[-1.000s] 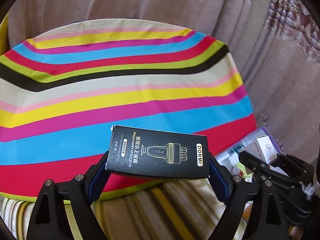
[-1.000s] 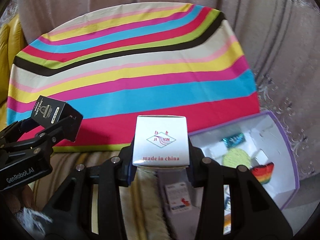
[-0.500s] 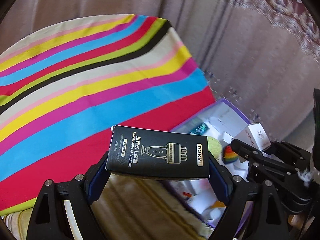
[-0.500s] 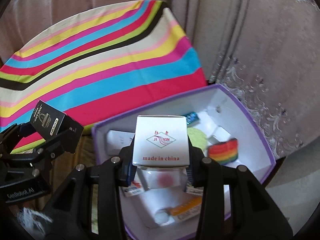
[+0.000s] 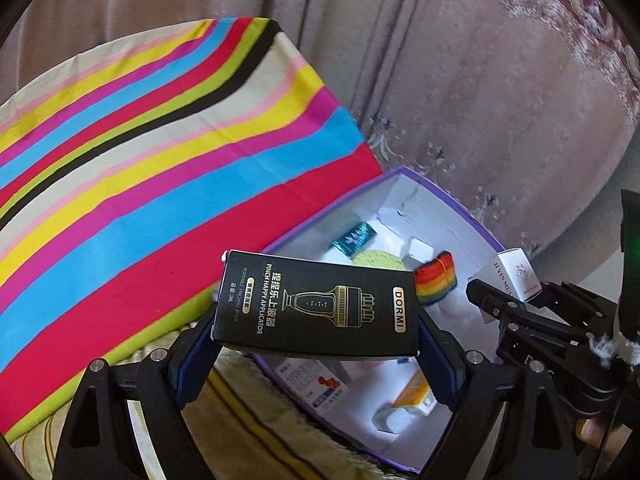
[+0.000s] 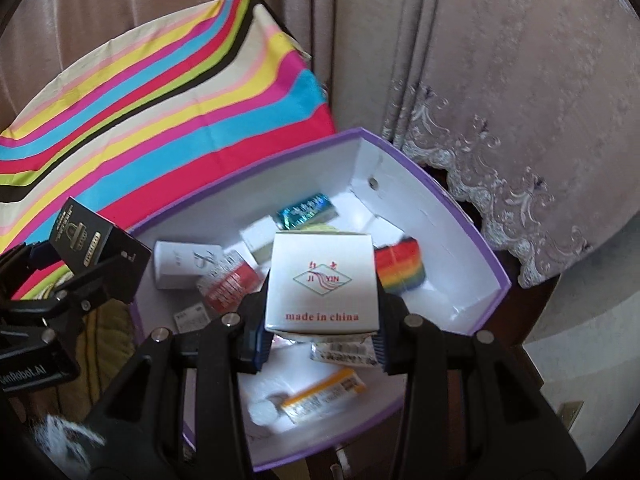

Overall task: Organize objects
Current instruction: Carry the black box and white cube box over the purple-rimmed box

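The black DORMI applicator box [image 5: 316, 304] lay crosswise between the fingers [image 5: 196, 344] of the left gripper [image 5: 316, 354], which were clamped on its two short ends, holding it above the near left edge of the purple storage box [image 5: 448, 200]. In the right wrist view the same black box [image 6: 94, 248] showed at the far left, just outside the storage box's left wall. The white JI YIN box [image 6: 322, 280], printed "made in china", was gripped at its sides by the fingers [image 6: 252, 340] of the right gripper [image 6: 320, 344], and it hung over the middle of the purple storage box [image 6: 460, 208]. From the left wrist view that white box [image 5: 516, 274] appeared at the right, beyond the storage box's right wall.

Inside the white-lined storage box lay a rainbow-striped sponge [image 6: 400, 266] toward the right, a shiny teal packet [image 6: 306, 210] at the far side, a white carton [image 6: 184, 264] at the left, a red-and-white packet [image 6: 230, 286] just beside it, and an orange tube box [image 6: 324, 398] at the near side next to a small white bottle [image 6: 264, 410]. A yellow-green round pad [image 5: 378, 260] sat near the teal packet.

A bright striped cloth [image 5: 140, 184] spread to the left and far side of the storage box. Pinkish-grey curtains [image 6: 500, 60] with an embroidered hem hung behind.
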`<state>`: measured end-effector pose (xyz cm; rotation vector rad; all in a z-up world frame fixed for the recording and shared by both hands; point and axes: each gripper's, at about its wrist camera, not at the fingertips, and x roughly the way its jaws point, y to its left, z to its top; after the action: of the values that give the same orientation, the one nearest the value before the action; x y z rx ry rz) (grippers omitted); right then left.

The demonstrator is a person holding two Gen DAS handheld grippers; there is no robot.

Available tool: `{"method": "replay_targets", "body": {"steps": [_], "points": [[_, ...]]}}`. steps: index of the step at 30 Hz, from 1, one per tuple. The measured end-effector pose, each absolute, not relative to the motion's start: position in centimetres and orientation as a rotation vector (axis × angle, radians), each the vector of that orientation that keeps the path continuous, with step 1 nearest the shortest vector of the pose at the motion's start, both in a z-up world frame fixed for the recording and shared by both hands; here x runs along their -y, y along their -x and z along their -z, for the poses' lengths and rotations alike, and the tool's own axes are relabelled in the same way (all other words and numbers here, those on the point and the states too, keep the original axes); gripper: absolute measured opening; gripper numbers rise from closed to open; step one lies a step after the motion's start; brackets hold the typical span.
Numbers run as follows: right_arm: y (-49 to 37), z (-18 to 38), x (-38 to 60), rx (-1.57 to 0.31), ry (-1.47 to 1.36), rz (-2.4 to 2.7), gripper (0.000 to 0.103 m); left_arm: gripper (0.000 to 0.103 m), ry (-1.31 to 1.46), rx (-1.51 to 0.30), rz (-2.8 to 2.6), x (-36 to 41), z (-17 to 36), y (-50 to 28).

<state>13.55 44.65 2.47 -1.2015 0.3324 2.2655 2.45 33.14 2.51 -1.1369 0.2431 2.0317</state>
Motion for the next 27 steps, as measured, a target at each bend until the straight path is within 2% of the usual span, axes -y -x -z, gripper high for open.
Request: {"method": "replay_targets", "body": {"steps": [13,27], "points": [[-16.9,-0.5,-48.0,-0.375,1.232,-2.175,0.044,0.089,1.167,-0.398,-1.938,-37.0,-1.4,-4.6],[-15.2,-1.3,-51.7,-0.406,1.145,-2.175,0.044,0.089,1.129,-0.428,-1.951,-40.9,-1.3,-3.6]]}}
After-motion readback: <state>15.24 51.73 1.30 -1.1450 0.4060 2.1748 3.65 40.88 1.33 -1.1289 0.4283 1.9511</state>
